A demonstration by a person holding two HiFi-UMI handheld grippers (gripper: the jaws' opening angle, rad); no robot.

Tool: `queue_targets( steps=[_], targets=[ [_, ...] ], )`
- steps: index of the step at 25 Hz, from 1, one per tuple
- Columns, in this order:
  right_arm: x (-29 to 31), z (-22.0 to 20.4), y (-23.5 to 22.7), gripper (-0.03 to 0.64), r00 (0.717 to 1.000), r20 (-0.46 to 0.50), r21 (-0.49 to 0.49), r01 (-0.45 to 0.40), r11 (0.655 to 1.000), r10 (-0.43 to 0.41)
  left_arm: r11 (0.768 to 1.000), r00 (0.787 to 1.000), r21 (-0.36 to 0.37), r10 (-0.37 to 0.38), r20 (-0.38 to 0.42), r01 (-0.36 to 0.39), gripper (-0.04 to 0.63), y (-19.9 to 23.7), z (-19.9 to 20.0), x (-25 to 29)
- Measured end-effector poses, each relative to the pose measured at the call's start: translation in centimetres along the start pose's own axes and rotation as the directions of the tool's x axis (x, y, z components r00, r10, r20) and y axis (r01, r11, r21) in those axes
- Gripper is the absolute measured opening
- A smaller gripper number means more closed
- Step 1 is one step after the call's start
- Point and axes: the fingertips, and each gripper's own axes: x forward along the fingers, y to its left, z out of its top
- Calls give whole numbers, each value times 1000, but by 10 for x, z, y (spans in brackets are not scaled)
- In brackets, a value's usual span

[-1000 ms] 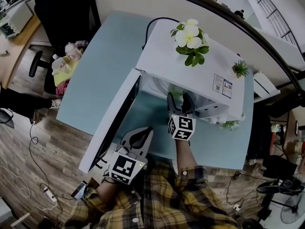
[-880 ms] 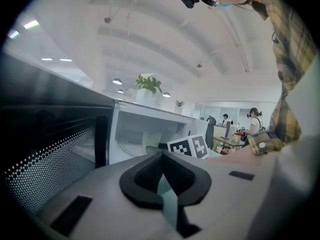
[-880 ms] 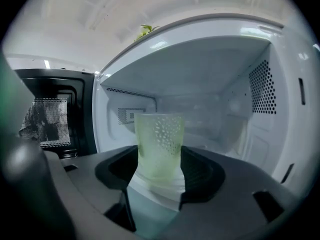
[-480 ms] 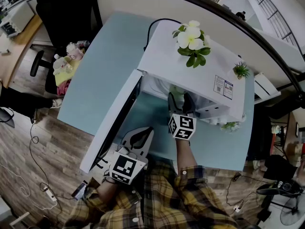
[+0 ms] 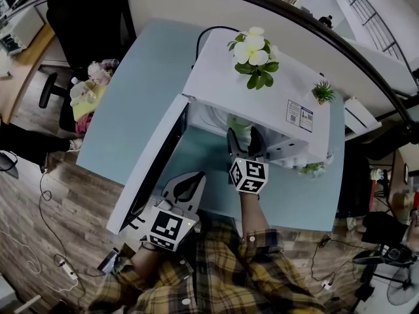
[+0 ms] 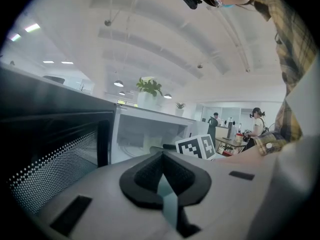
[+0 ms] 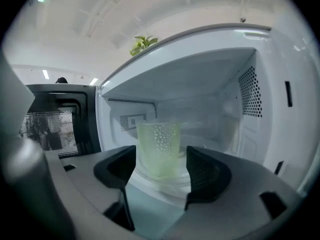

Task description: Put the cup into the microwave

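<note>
**A:** What's closest in?

**B:** Plaid sleeves [image 5: 216, 273] at the bottom of the head view. Just past them is the left gripper [image 5: 194, 176], low over the front edge of the pale blue surface [image 5: 141, 103]. In the left gripper [image 6: 161, 171] view its fingers [image 6: 142, 176] are clenched together on nothing. Only a sliver of the surface shows through the seam.

**A:** And the other one?

**B:** The right gripper [image 5: 245, 138] reaches further, with its tips at the mouth of the microwave [image 5: 222, 84]. In the right gripper [image 7: 160, 166] view its fingers [image 7: 205, 171] have just been opening and stand released, with the cup [image 7: 159, 146] between them. The right pad is clear of the cup's wall. On the left I can't tell whether there's a gap.

**A:** So where's the cup exactly?

**B:** Inside the cavity, upright and near the front, on the pale round plate on the cavity floor. It's translucent pale green with a dimpled wall. From the head view only a bit of the cup [image 5: 239, 123] shows under the microwave's top.

**A:** The door?

**B:** The door [image 5: 154, 159] is swung wide open to the left, and its dark mesh window faces the left gripper.

**A:** Anything beyond that?

**B:** On top of the microwave are white flowers [image 5: 252, 51] with green leaves. There's also a small potted plant [image 5: 321, 91] near the right corner and a printed label [image 5: 299, 115]. Off the surface's left edge lie soft toys [image 5: 88, 90], with a black office chair [image 5: 85, 12] behind them.
</note>
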Motion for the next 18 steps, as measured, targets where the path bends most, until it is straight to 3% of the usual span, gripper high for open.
queue_targets(
  steps=[12,18],
  targets=[
    [-35,27,15,298,997,30,-44,-74,996,76,1000,998,16,26,53,-26,-8,1,16,-8],
    [-64,59,20,296,990,103,-48,-92,995,97,999,997,25,46,61,-48,-8,6,16,-13]
  ],
)
